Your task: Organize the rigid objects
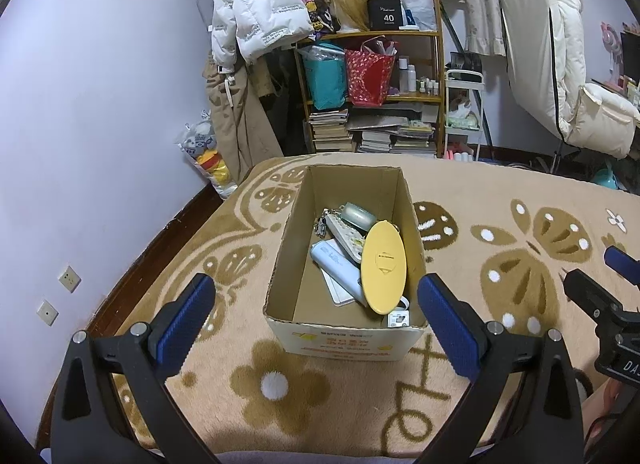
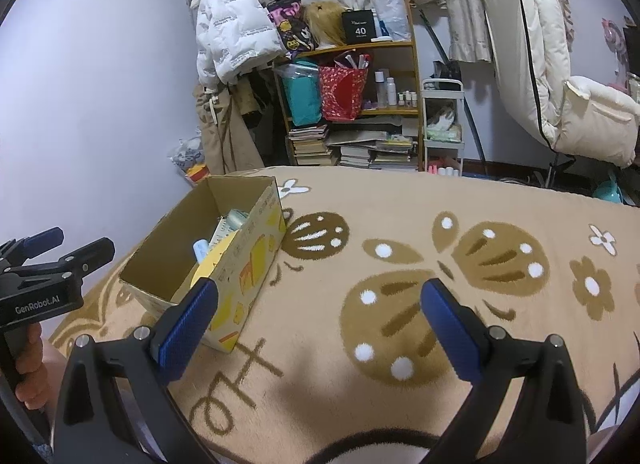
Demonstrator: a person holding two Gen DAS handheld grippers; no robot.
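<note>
An open cardboard box [image 1: 288, 232] stands on the beige flowered blanket [image 1: 500, 191]. Inside lie a yellow oval case [image 1: 384, 266], a light blue cylinder [image 1: 336, 268], a remote control [image 1: 344, 238], a pale green round case [image 1: 358, 215], keys [image 1: 321, 223] and a small white item [image 1: 400, 319]. My left gripper [image 1: 316, 296] is open, hovering just in front of the box with nothing between its fingers. In the right wrist view the box [image 2: 244, 264] sits to the left, and my right gripper [image 2: 318, 300] is open and empty above the bare blanket [image 2: 360, 207]. The left gripper's body [image 2: 44, 276] shows at the left edge.
The blanket ends at a wall on the left with sockets [image 1: 69, 279]. Behind it stand a wooden shelf [image 1: 424, 35] with bags, bottles and stacked books, hanging jackets [image 1: 252, 11], a bag of plush toys [image 1: 208, 155] and a white trolley [image 1: 464, 103]. The right gripper's body [image 1: 600, 304] is at the right edge.
</note>
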